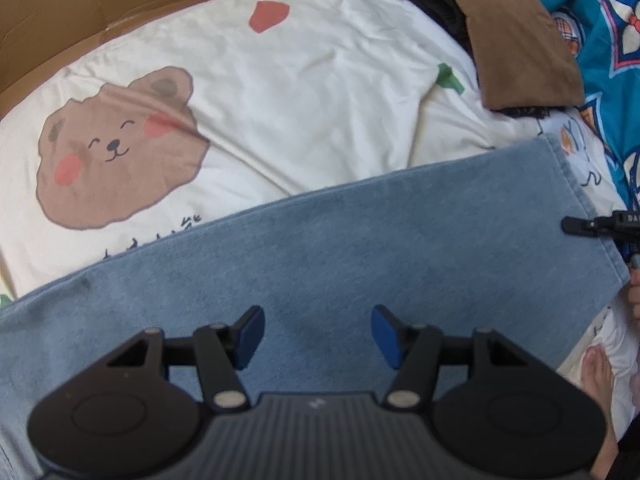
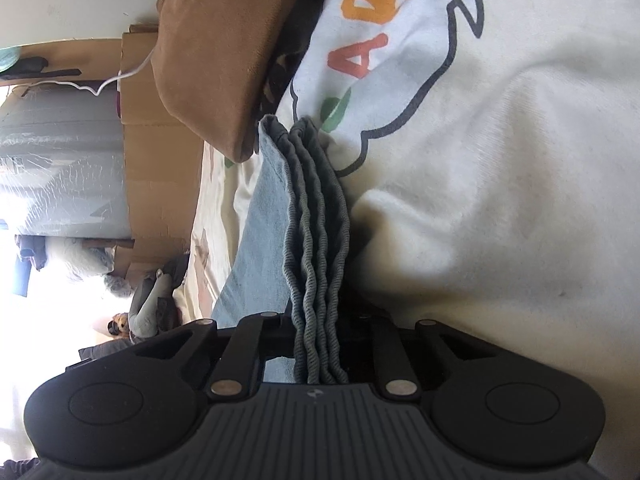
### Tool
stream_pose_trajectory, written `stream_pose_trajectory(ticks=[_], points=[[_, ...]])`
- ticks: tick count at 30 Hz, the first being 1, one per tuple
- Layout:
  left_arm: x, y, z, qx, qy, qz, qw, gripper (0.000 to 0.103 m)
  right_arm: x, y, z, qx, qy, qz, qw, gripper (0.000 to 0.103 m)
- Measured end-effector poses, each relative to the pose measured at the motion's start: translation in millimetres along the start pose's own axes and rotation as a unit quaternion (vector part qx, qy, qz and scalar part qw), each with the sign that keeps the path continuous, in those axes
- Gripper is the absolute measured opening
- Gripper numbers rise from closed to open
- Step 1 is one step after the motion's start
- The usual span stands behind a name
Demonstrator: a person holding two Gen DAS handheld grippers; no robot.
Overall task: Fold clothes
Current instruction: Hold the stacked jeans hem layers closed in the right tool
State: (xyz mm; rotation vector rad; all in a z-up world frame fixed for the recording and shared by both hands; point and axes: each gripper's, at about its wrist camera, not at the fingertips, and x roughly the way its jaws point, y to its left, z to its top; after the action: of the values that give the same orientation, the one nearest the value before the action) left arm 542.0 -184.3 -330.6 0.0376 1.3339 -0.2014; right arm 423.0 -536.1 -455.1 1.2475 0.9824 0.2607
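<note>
Your left gripper [image 1: 318, 334] hangs with its jaws spread wide and nothing between them, its blue pads [image 1: 251, 334] just above the pale blue jeans [image 1: 360, 256]; the denim lies flat directly under and ahead of that tool, running as a broad band from its near left out to its far right; beyond the denim, ahead of the left tool, spreads the cream bedsheet [image 1: 312, 92] with a brown bear print [image 1: 116, 148] ahead and to the left; a brown garment [image 1: 516, 44] lies farther ahead and to the right, beside a teal patterned cloth [image 1: 612, 56]; a cardboard panel [image 1: 80, 12] borders the sheet at the far left.

At the far right of the left tool's view, your right gripper [image 1: 576, 225] meets the hem end of the jeans; a bare foot [image 1: 598, 372] shows on the sheet just to the near right.

From the right wrist, your right gripper [image 2: 318, 344] is clamped on the stacked hem layers of the jeans [image 2: 316, 216], the wavy edges running straight ahead from between its fingers; the brown garment [image 2: 216, 48] sits ahead and to the left; the cream sheet [image 2: 500, 208] with coloured letters fills the right side; cardboard [image 2: 160, 160] stands to the left.
</note>
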Motion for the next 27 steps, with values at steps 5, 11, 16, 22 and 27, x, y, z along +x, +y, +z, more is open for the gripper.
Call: stream_pose_trajectory(ticks=[5, 11, 16, 22, 27], points=[[0.2, 9.0, 0.1, -0.003, 0.014, 0.016, 0.9998, 0.062, 3.6, 4.0, 4.9, -0.02, 0.028, -0.017, 0.999, 0.018], [-12.0, 15.2, 5.1, -0.019, 0.015, 0.03, 0.9993, 0.062, 5.1, 16.7, 6.5, -0.06, 0.043, -0.047, 0.996, 0.01], [-18.0, 19.2, 3.6, -0.022, 0.025, 0.034, 0.9989, 0.06, 3.3, 19.5, 3.6, -0.045, 0.036, -0.057, 0.997, 0.009], [-49.5, 39.0, 9.6, -0.061, 0.0, 0.04, 0.9973, 0.061, 7.7, 36.0, 3.3, -0.044, 0.04, -0.096, 0.994, 0.009], [-62.6, 53.0, 5.4, -0.099, -0.019, 0.044, 0.9939, 0.061, 6.8, 51.5, 2.8, -0.056, 0.05, -0.131, 0.989, 0.009]])
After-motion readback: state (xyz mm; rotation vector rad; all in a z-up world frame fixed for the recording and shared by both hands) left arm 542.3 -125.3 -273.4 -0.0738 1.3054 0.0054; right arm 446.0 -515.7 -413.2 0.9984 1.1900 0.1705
